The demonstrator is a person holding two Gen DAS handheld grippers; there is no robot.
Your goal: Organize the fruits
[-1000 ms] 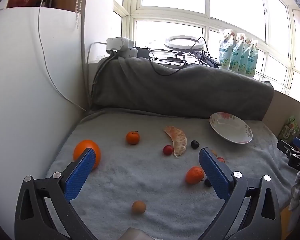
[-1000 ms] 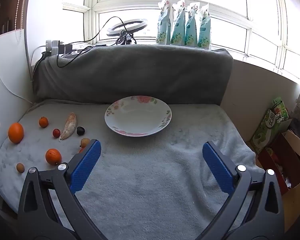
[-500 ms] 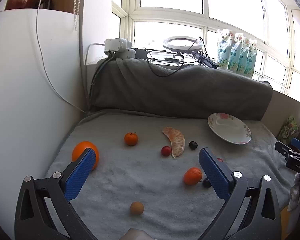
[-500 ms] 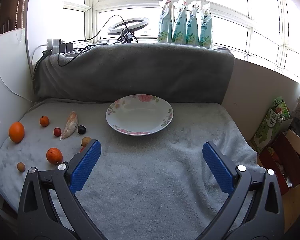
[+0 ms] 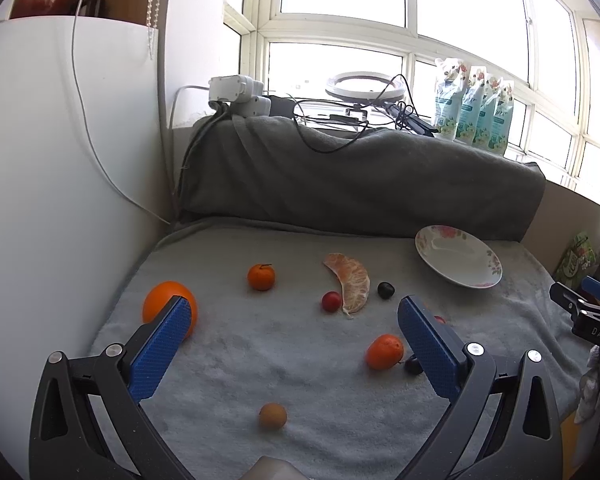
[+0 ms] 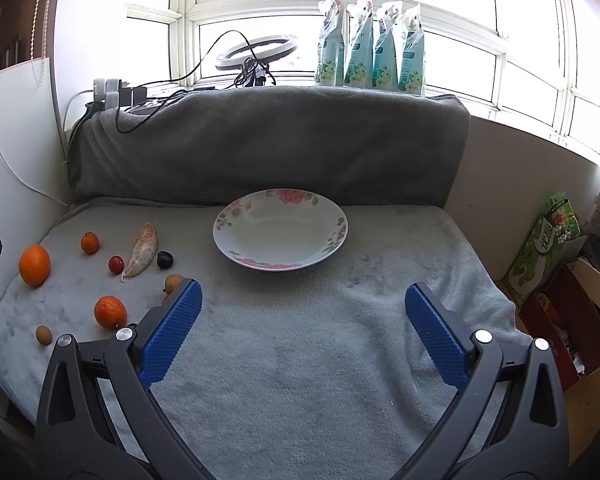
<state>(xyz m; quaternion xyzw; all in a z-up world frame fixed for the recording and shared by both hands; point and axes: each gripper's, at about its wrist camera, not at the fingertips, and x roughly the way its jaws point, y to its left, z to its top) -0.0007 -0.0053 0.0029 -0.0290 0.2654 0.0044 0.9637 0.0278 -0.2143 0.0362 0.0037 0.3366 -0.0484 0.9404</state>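
Observation:
Several fruits lie on the grey blanket [image 5: 300,360]: a large orange [image 5: 162,308] behind my left finger, a small tangerine [image 5: 261,277], a peeled citrus segment [image 5: 352,282], a red cherry tomato [image 5: 331,301], a dark grape [image 5: 385,290], a mandarin [image 5: 384,352] and a small brown fruit [image 5: 273,415]. The floral plate [image 6: 280,236] stands empty at the back, also in the left wrist view [image 5: 458,256]. My left gripper [image 5: 296,344] is open above the fruits. My right gripper [image 6: 302,328] is open in front of the plate; the fruits [image 6: 110,312] lie to its left.
A dark grey padded backrest [image 6: 268,144] runs along the back. A ring light [image 6: 256,50], cables and several refill pouches [image 6: 370,48] sit on the sill. A white panel [image 5: 40,200] bounds the left. Cardboard boxes [image 6: 560,280] stand off the right edge.
Both views have shifted slightly, as the grippers drifted a little. Both stay open, and no fruit has moved.

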